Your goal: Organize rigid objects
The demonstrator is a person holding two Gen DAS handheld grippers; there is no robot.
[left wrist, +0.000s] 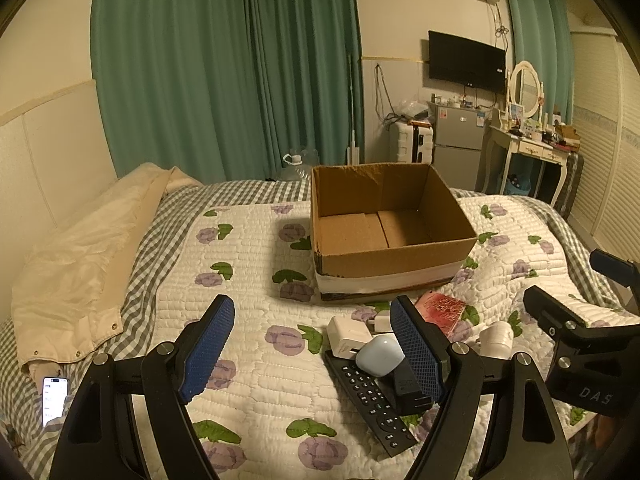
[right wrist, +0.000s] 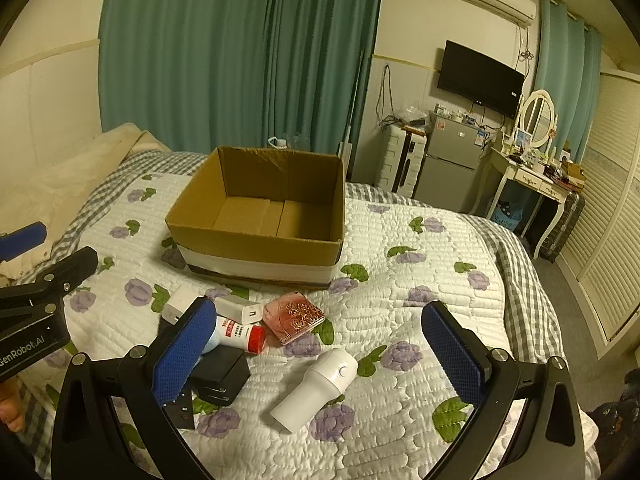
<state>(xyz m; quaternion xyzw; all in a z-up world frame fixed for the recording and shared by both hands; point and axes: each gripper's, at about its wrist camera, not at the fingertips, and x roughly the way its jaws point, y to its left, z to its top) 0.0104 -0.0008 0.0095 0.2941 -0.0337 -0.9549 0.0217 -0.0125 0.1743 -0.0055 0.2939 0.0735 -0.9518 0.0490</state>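
Observation:
An open, empty cardboard box [left wrist: 394, 256] [right wrist: 256, 240] sits on the floral quilt. In front of it lies a pile: black remote [left wrist: 370, 404], pale blue earbud case [left wrist: 380, 356], white charger [left wrist: 348, 334] [right wrist: 244, 312], black adapter [right wrist: 220, 376], red patterned case [left wrist: 442, 312] [right wrist: 294, 318], white tube with red cap [right wrist: 240, 334], white cylindrical device [right wrist: 316, 384] [left wrist: 496, 338]. My left gripper [left wrist: 312, 352] is open above the quilt, left of the pile. My right gripper [right wrist: 320, 356] is open, with the white device between its fingers.
A cream jacket [left wrist: 80, 264] and a lit phone [left wrist: 54, 398] lie on the bed's left. Green curtains [left wrist: 224, 68], a fridge [left wrist: 458, 140], suitcase [left wrist: 412, 142] and dressing table [left wrist: 532, 148] stand beyond the bed.

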